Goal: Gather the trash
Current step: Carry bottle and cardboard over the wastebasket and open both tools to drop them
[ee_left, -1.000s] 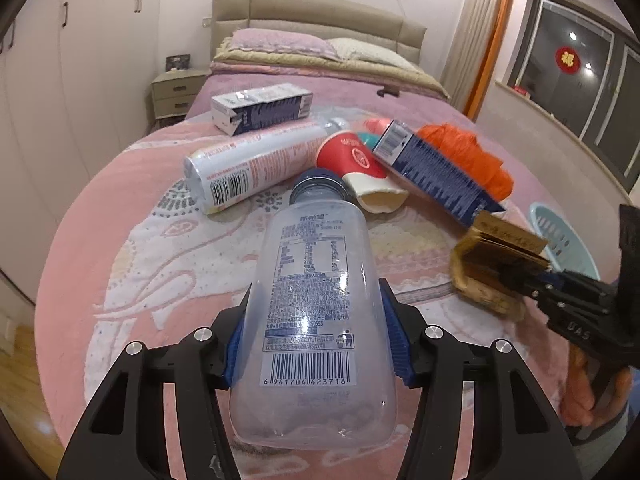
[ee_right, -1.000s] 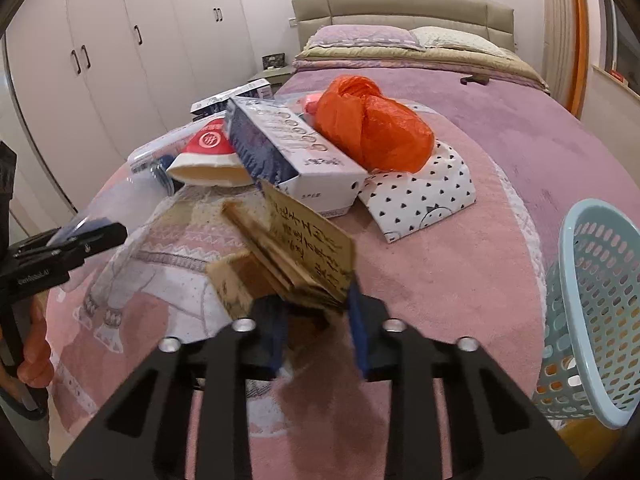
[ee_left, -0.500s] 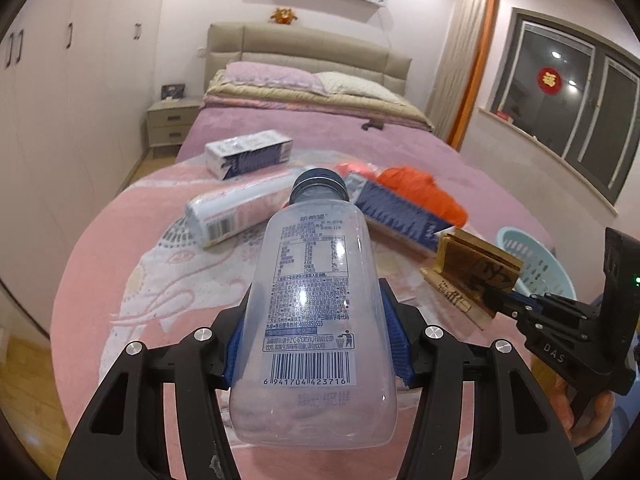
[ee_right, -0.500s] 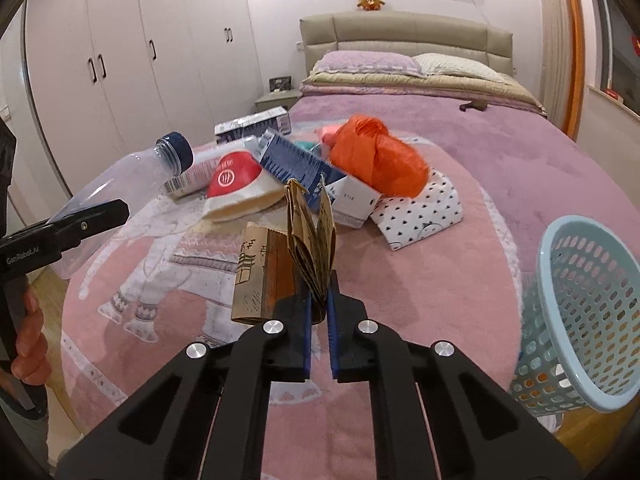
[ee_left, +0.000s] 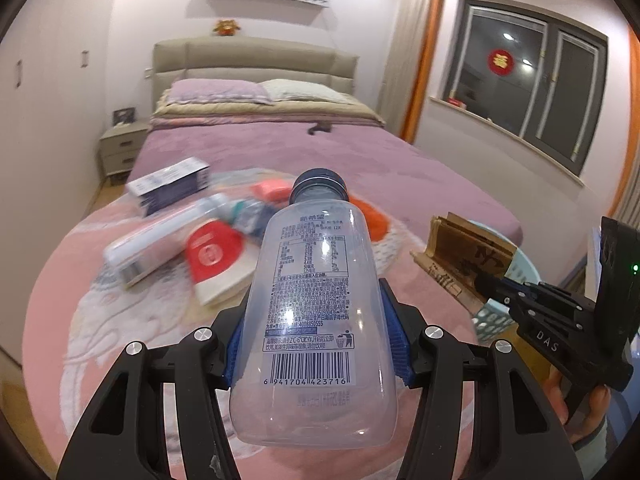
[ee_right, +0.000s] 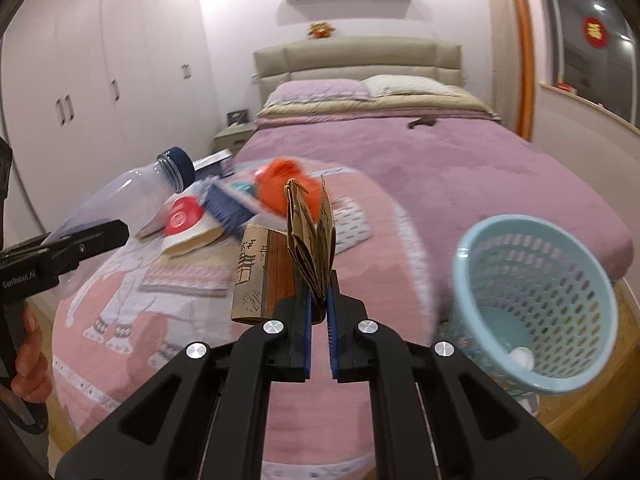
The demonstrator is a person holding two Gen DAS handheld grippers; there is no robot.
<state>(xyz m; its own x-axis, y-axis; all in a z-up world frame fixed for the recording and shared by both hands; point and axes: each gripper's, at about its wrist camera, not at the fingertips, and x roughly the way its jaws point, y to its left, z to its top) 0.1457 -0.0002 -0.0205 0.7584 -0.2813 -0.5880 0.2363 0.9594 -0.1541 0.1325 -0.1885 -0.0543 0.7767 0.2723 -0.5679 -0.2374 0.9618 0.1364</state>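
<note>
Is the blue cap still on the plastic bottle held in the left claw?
Yes: the clear plastic bottle clamped in the left claw has its dark blue cap screwed on.

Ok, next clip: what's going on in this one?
A person is clearing trash off a pink bedspread with two handheld grippers. The left gripper is shut on an empty clear plastic bottle with a dark blue cap. The right gripper pinches a folded brown paper bag, held up beside a light blue perforated basket. A red-and-white paper cup and an orange plastic bag lie on the spread.

Pink blanket (ee_right: 168, 304) carries boxes (ee_left: 170, 188), orange bag (ee_right: 280, 176).
</note>
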